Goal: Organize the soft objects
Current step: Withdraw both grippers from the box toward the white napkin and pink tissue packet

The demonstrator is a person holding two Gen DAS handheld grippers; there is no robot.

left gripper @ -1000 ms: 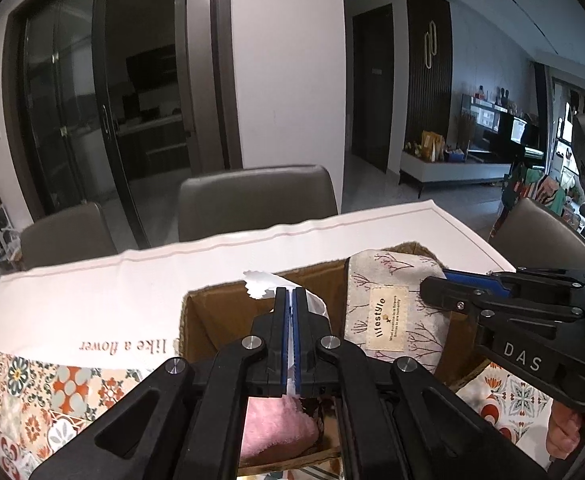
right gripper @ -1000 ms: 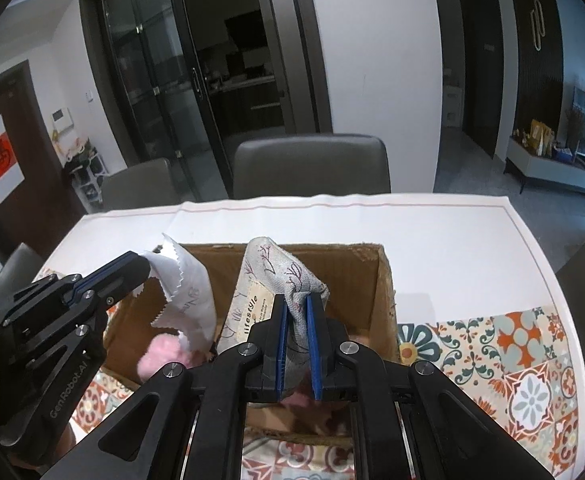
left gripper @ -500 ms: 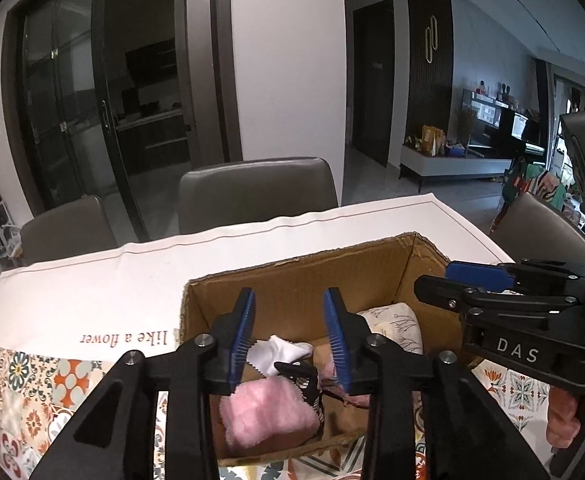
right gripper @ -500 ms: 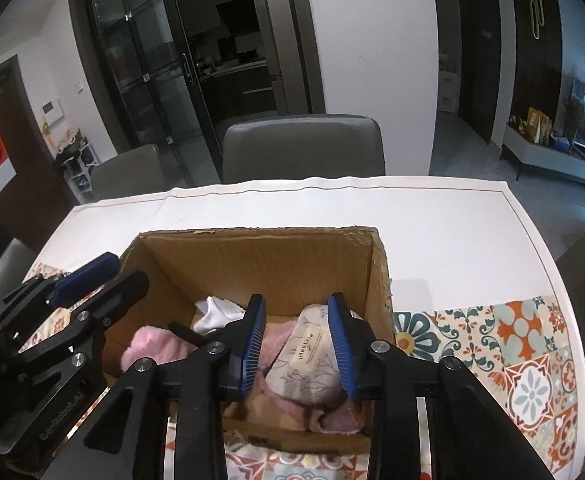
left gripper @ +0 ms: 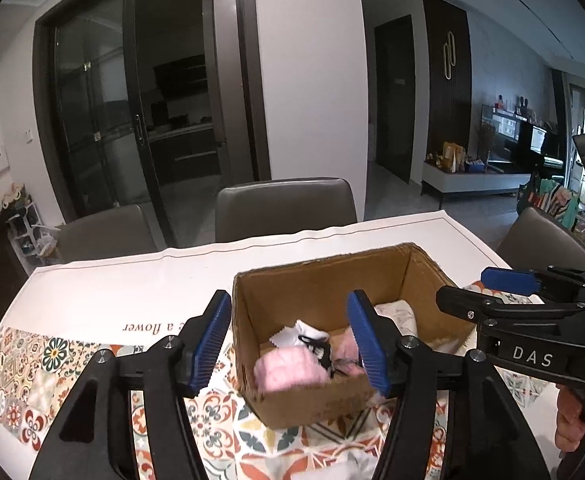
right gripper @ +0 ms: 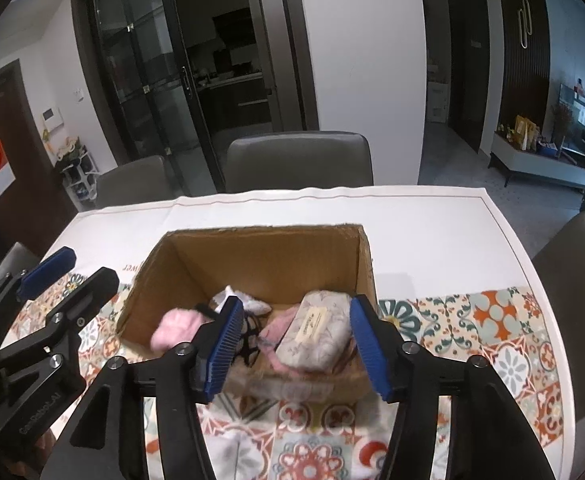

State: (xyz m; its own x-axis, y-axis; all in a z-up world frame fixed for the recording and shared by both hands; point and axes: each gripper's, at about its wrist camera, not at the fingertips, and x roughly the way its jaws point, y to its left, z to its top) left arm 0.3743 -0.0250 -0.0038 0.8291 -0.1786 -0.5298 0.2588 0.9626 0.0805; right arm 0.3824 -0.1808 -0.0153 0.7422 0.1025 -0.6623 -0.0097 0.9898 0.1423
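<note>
Now both grippers, left gripper [left gripper: 288, 344] and right gripper [right gripper: 294, 348], agape, empty above the boxed pouch [right gripper: 316, 338].

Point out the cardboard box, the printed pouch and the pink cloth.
cardboard box [right gripper: 268, 256]: right wrist view, inner back wall.
printed pouch [right gripper: 316, 332]: right wrist view, its label.
pink cloth [left gripper: 288, 370]: left wrist view, its top.
</note>
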